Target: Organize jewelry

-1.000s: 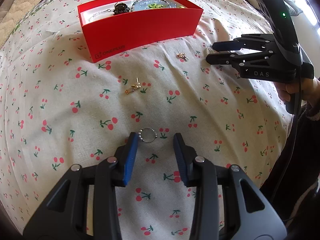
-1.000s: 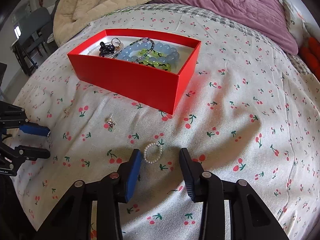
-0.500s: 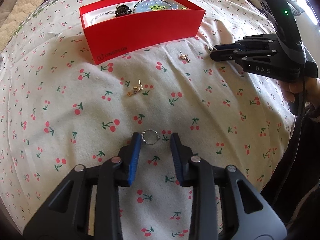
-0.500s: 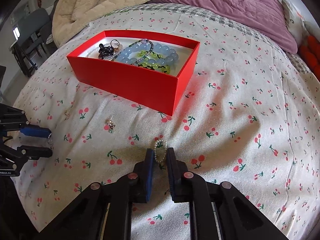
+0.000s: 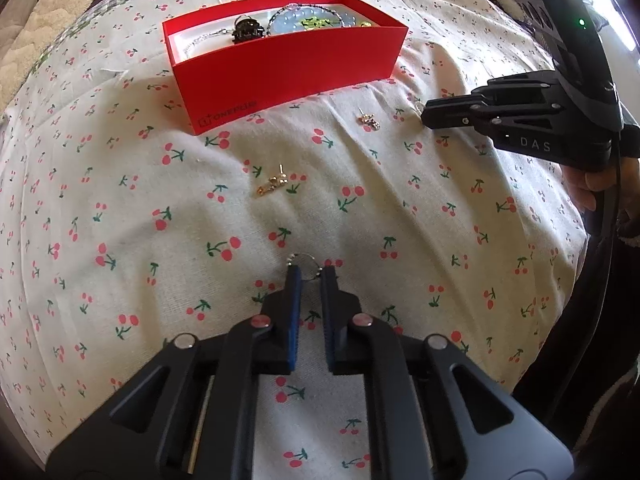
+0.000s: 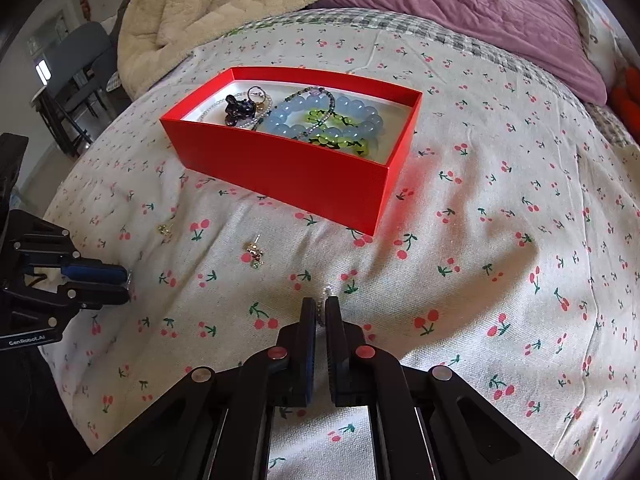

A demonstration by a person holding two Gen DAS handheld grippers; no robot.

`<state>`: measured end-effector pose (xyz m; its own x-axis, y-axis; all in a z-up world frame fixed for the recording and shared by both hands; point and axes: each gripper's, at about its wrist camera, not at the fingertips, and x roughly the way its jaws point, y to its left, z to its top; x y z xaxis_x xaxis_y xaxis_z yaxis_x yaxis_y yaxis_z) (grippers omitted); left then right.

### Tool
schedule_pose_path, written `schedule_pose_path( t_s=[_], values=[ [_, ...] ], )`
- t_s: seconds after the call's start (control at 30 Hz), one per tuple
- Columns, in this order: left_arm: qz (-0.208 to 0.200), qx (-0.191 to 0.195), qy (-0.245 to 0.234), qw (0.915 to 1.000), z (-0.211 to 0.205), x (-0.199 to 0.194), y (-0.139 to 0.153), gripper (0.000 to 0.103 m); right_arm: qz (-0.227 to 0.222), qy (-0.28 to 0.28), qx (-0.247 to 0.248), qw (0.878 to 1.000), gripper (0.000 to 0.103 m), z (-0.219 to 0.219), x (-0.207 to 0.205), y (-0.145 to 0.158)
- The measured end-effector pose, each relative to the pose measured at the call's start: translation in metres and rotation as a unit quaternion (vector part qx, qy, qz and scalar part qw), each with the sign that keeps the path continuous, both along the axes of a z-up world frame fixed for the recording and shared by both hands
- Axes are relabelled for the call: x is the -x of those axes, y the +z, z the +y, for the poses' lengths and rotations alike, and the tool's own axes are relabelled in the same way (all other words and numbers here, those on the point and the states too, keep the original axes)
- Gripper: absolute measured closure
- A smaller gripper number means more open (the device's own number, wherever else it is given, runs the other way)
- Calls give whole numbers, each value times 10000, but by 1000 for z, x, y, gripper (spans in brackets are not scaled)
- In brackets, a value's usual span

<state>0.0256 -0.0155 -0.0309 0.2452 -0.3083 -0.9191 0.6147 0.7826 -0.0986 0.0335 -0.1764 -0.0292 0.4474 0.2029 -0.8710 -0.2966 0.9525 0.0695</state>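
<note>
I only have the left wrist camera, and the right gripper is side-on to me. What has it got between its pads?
Observer: A small pearl bead ring. The right gripper has just closed its jaws on it, and the ring stands edge-on between the pads.
Operator: How full is the red box? I see it only over its front wall.
Observer: The red box has bare white floor showing along its far wall, behind the beads.
Operator: Is there anything off the bed on the far side?
Observer: A dark chair stands beyond the bed's edge, at the far left of the right wrist view.
</note>
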Motion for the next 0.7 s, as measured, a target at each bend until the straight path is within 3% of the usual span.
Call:
schedule_pose_path(
  t_s=[0.37,0.5,0.53,0.57,0.63,0.7],
  values=[
    [-85,116,141,9998,11,-2,10,97,-75,-105,-289,9995,98,-6,3,16],
    [-200,85,182,9996,16,-3,14,95,-48,-166,-390,9991,93,-13,2,19],
    [-192,55,161,9997,16,-3,14,88,3,-179,-331,9993,92,-13,1,17],
    [-201,15,149,9997,16,-3,13,73,43,-155,-244,9996,92,-13,2,14],
    [-228,-47,96,9997,13,-2,10,57,68,-82,-62,9999,90,-12,2,11],
    [-185,-120,-5,9998,6,-1,5,57,119,-38,12,9999,84,-10,3,6]
  ],
)
